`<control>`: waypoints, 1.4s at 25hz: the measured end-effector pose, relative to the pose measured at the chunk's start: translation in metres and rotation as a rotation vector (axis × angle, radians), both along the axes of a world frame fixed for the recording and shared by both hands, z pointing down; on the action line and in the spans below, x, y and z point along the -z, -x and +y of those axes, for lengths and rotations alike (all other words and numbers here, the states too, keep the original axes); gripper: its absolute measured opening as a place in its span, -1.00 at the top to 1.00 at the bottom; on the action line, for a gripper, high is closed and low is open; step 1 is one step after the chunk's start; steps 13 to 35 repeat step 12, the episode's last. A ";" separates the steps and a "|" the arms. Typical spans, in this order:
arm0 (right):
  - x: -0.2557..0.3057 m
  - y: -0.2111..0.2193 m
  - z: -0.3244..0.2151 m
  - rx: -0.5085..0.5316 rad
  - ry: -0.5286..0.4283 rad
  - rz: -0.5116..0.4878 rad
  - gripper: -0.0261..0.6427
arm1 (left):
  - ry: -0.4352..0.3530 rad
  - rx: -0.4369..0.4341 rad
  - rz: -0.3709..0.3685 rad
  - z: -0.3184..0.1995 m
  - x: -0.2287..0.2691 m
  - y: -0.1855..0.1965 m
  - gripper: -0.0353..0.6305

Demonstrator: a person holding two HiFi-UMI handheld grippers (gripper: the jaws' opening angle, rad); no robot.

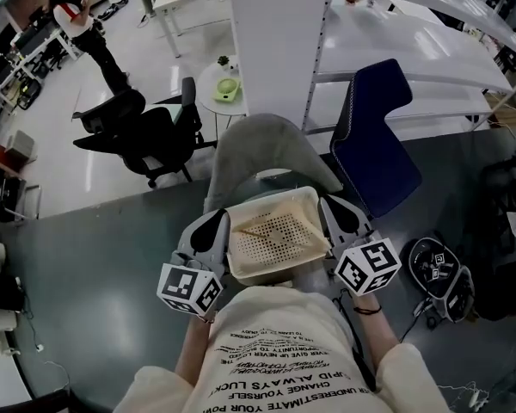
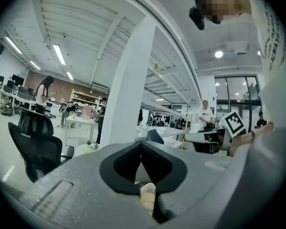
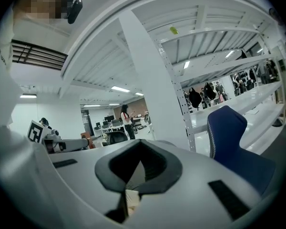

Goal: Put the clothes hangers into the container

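Note:
I hold a cream perforated basket (image 1: 273, 274) at chest height between both grippers. My left gripper (image 1: 215, 233) is shut on its left rim and my right gripper (image 1: 332, 224) on its right rim. A pale thin hanger-like shape (image 1: 260, 227) lies inside; I cannot make it out clearly. In the left gripper view a cream perforated strip of the basket rim (image 2: 148, 195) is pinched between the closed jaws of the left gripper (image 2: 146, 187). In the right gripper view the right gripper (image 3: 131, 194) pinches a cream piece of the rim (image 3: 131, 200) the same way.
A grey chair (image 1: 267, 155) stands directly ahead under the basket, a blue chair (image 1: 380, 136) to its right. A white shelving rack (image 1: 413, 50) rises behind them. Black office chairs (image 1: 146, 136) and a small round table (image 1: 224, 89) stand left. Black gear (image 1: 439, 275) lies on the floor at right.

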State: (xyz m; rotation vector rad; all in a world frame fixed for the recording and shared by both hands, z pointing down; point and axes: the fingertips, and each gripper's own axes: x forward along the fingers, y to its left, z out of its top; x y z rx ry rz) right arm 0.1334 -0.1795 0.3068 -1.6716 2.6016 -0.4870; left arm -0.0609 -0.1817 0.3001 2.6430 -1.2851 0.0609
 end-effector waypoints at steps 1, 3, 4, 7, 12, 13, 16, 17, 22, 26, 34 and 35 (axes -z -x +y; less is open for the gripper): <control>-0.001 0.000 0.001 -0.002 0.000 0.001 0.91 | 0.000 0.001 -0.001 0.000 0.000 0.000 0.82; -0.002 0.000 0.002 -0.004 0.001 0.000 0.91 | 0.000 0.004 -0.003 0.000 -0.001 0.001 0.83; -0.002 0.000 0.002 -0.004 0.001 0.001 0.91 | 0.001 0.006 -0.003 0.001 -0.001 0.002 0.82; -0.001 0.000 0.004 -0.001 -0.002 0.008 0.91 | 0.004 0.011 -0.002 0.002 -0.001 0.002 0.82; 0.000 -0.002 0.008 -0.004 -0.005 0.010 0.91 | 0.011 0.021 -0.002 0.004 -0.003 0.002 0.82; 0.000 -0.002 0.008 -0.004 -0.005 0.010 0.91 | 0.011 0.021 -0.002 0.004 -0.003 0.002 0.82; 0.000 -0.002 0.008 -0.004 -0.005 0.010 0.91 | 0.011 0.021 -0.002 0.004 -0.003 0.002 0.82; 0.000 -0.002 0.008 -0.004 -0.005 0.010 0.91 | 0.011 0.021 -0.002 0.004 -0.003 0.002 0.82; 0.000 -0.002 0.008 -0.004 -0.005 0.010 0.91 | 0.011 0.021 -0.002 0.004 -0.003 0.002 0.82; 0.000 -0.002 0.008 -0.004 -0.005 0.010 0.91 | 0.011 0.021 -0.002 0.004 -0.003 0.002 0.82; 0.000 -0.002 0.008 -0.004 -0.005 0.010 0.91 | 0.011 0.021 -0.002 0.004 -0.003 0.002 0.82; 0.000 -0.002 0.008 -0.004 -0.005 0.010 0.91 | 0.011 0.021 -0.002 0.004 -0.003 0.002 0.82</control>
